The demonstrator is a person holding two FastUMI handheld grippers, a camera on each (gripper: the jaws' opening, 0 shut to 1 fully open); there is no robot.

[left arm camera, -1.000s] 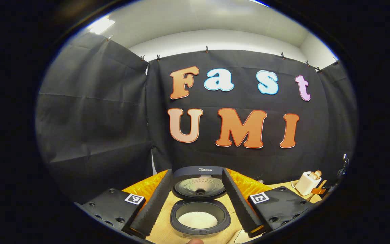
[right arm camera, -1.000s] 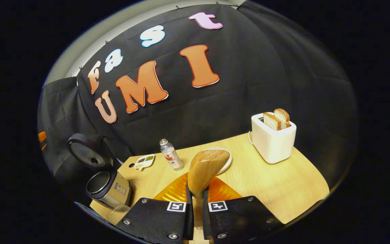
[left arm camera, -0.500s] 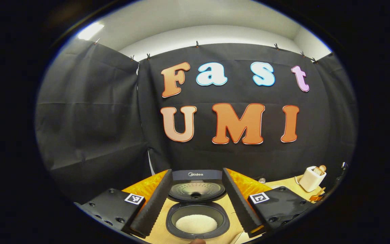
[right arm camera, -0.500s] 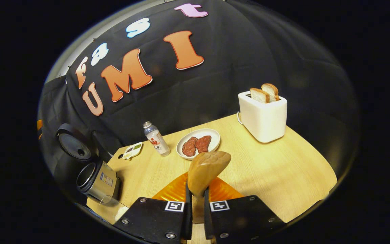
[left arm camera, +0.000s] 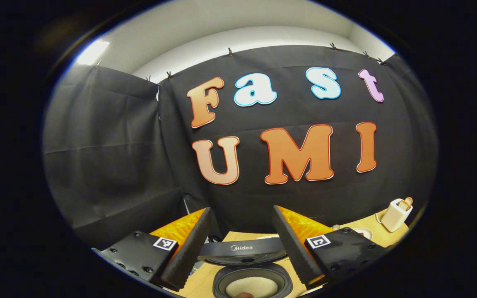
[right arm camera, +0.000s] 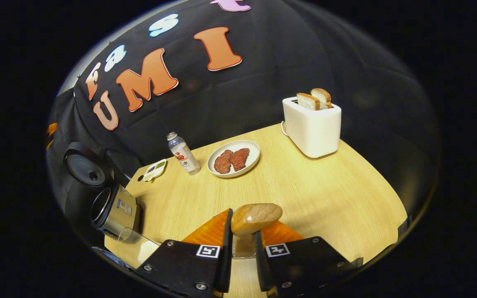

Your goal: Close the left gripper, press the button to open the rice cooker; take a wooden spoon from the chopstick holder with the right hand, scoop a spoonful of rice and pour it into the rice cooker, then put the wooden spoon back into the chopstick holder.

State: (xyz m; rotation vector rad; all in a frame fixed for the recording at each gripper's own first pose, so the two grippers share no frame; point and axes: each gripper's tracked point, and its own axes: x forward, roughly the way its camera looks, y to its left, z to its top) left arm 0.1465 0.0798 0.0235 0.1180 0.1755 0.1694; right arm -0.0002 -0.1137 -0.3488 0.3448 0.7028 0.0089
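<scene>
right gripper (right arm camera: 240, 244) is pinching the wooden spoon (right arm camera: 256, 216) over the table (right arm camera: 325, 194), with a meat plate (right arm camera: 233, 158), bottle (right arm camera: 182, 152) and toaster (right arm camera: 312, 124) beyond. left gripper (left arm camera: 240, 244) is spread wide above the open rice cooker (left arm camera: 251, 273), rice inside.

Staged kitchen booth, black cloth walls (left arm camera: 110, 165), wooden table (right arm camera: 313, 190), toaster (right arm camera: 312, 126), rice cooker (right arm camera: 112, 209)

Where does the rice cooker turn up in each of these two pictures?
Left gripper view: the rice cooker sits bottom centre, lid up, between that gripper's spread fingers.
Right gripper view: the rice cooker stands far left at the table's edge, lid open.
Shared landmark: the white toaster holding bread.
</scene>
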